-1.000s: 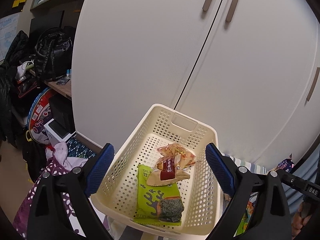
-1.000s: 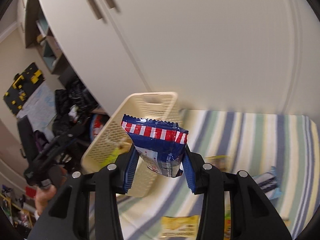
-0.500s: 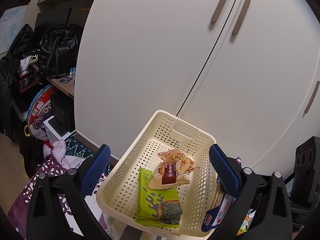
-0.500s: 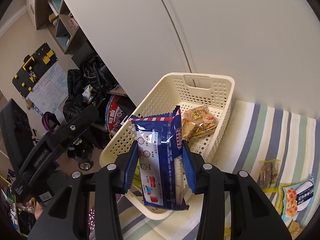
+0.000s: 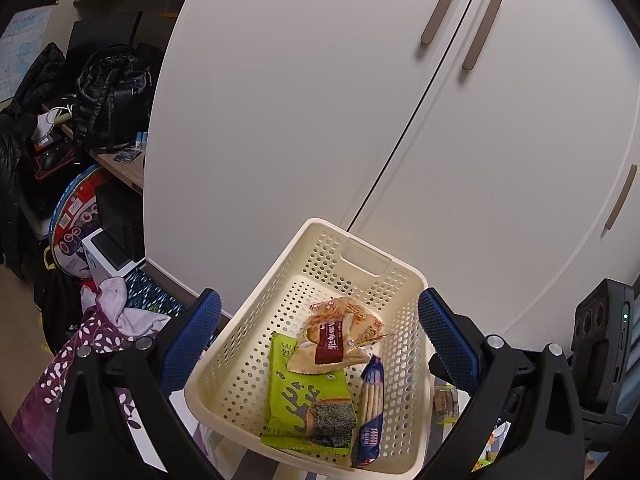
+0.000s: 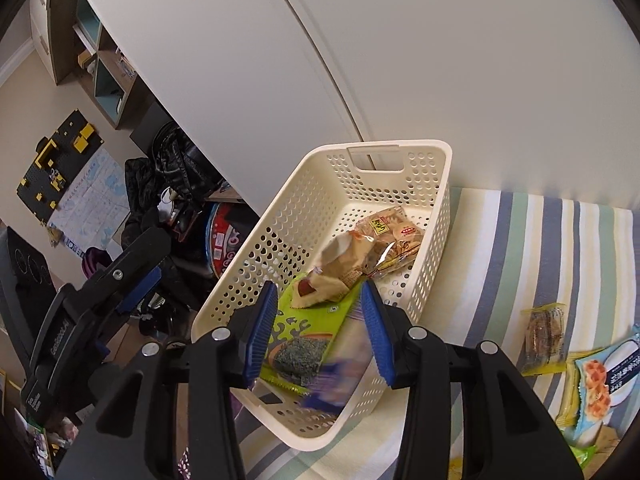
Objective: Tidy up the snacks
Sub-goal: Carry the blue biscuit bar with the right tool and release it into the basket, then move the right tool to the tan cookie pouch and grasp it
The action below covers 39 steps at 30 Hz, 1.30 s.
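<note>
Hovering over the cream basket (image 6: 436, 216), the right gripper (image 6: 320, 332) has its jaws spread, gripping nothing; the blue snack packet (image 5: 370, 412) lies inside beside the green seaweed pack (image 5: 304, 396). Left gripper (image 5: 320, 340) gapes wide, empty.

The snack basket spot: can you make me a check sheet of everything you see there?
Surface: striped bedcover, basket at its edge.
Job's things: cream perforated basket holds a green seaweed snack pack, two tan snack packs and a blue cracker pack on its edge by the right wall; in the right wrist view that pack is blurred.
Clutter: more snack packs loose on the bedcover.
Grippers: left gripper open, empty; right gripper open above the basket.
Cables: nothing seen.
Surroundings: white wardrobe doors, black bag, shelves.
</note>
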Tool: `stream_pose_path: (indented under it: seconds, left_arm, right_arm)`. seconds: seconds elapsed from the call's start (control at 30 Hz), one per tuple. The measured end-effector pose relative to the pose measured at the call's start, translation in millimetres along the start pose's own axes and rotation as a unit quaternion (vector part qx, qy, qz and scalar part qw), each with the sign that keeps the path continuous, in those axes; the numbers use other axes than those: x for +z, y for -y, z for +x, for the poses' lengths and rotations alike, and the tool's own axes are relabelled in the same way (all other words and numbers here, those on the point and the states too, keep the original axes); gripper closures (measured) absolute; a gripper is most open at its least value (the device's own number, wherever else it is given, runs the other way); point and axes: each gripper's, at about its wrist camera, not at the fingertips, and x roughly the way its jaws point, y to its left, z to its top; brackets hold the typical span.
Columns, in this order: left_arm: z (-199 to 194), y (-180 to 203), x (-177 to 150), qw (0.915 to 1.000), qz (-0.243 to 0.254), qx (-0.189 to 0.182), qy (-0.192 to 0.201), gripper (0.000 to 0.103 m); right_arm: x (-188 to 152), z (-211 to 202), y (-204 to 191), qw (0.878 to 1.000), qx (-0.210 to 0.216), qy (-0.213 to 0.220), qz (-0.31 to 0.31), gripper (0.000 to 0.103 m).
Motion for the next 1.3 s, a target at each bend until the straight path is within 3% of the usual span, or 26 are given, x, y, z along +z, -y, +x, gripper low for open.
stream_pose_path:
  seconds: [0.07, 0.17, 0.27, 0.37, 0.5, 0.97, 1.3]
  left_arm:
    - [0.0, 1.4, -0.3, 1.0000, 0.002, -0.001, 0.000, 0.003]
    - [0.3, 6.2, -1.4, 0.9999, 0.013, -0.008, -0.002, 0.003]
    - [1.1, 13.2, -2.9, 0.9996, 0.024, -0.015, -0.004, 0.003]
    - [-0.5, 20.6, -4.5, 0.9993, 0.030, -0.021, -0.004, 0.003]
    - [-2.3, 32.8, -7.1, 0.9986, 0.043, -0.031, -0.004, 0.003]
    - [-5.7, 85.2, -24.2, 0.9923, 0.102, -0.068, -0.013, 0.003]
    - [-9.1, 130.2, -43.2, 0.9808, 0.149, -0.122, -0.032, 0.003]
  right_arm:
    - [-1.8, -2.7, -1.0, 1.000, -0.005, 0.004, -0.003, 0.050]
    - [-4.1, -7.6, -0.5, 1.000, -0.013, 0.009, -0.008, 0.048]
    - [-7.3, -14.7, 4.4, 0.999, -0.030, 0.020, -0.014, 0.034]
    - [-9.2, -22.4, 14.3, 0.999, -0.042, 0.025, -0.010, 0.033]
    - [-15.6, -36.8, 35.7, 0.998, -0.059, 0.034, 0.013, 0.019]
    - [-65.5, -116.9, 132.4, 0.980, -0.169, 0.055, 0.087, 0.015]
    - [-113.6, -156.5, 181.0, 0.964, -0.221, 0.058, 0.136, 0.014]
